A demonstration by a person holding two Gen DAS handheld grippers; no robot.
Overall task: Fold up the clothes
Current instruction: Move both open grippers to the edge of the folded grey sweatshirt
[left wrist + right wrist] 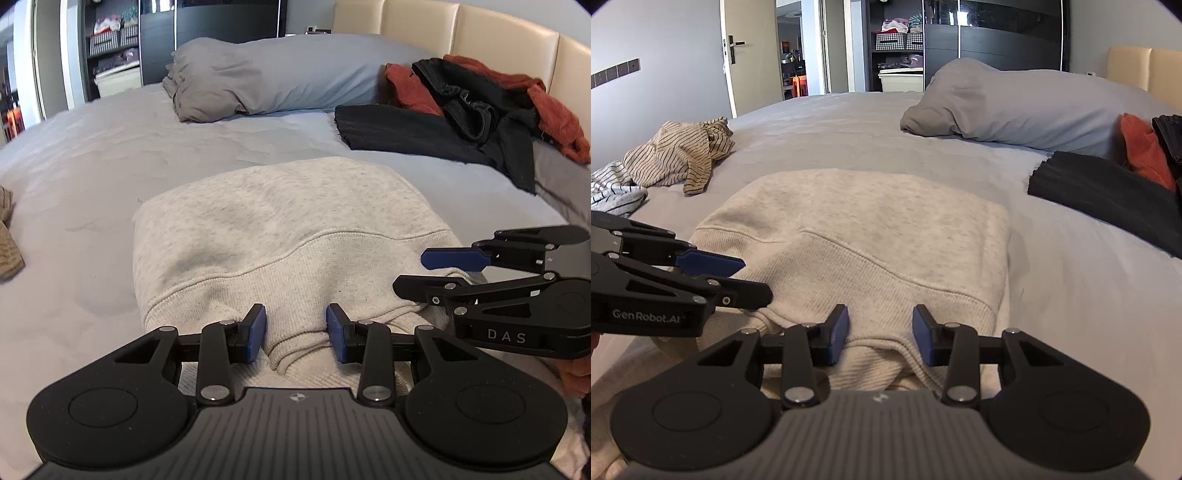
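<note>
A cream sweatshirt lies folded in the middle of the left wrist view, spread across the grey bed, its ribbed hem bunched toward the bottom of the frame. The left gripper sits low at bottom centre with its blue pads parted, a ridge of the hem rising in the gap between them; the pads stand either side of the fabric without pinching it. At the right edge of that frame the right gripper comes in sideways, its jaws apart too, the lower black finger resting against the sweatshirt's corner.

In the right wrist view the same sweatshirt fills the centre, and the right gripper is at bottom centre, pads spread over the hem fold and holding nothing. The left gripper reaches in from the left edge, open, its tip at the sweatshirt's near left corner.

In the upper left of that frame lies a crumpled striped top. A grey pillow lies at upper right, with a black garment and a rust-red one at the right edge. A dark wardrobe stands along the top.
</note>
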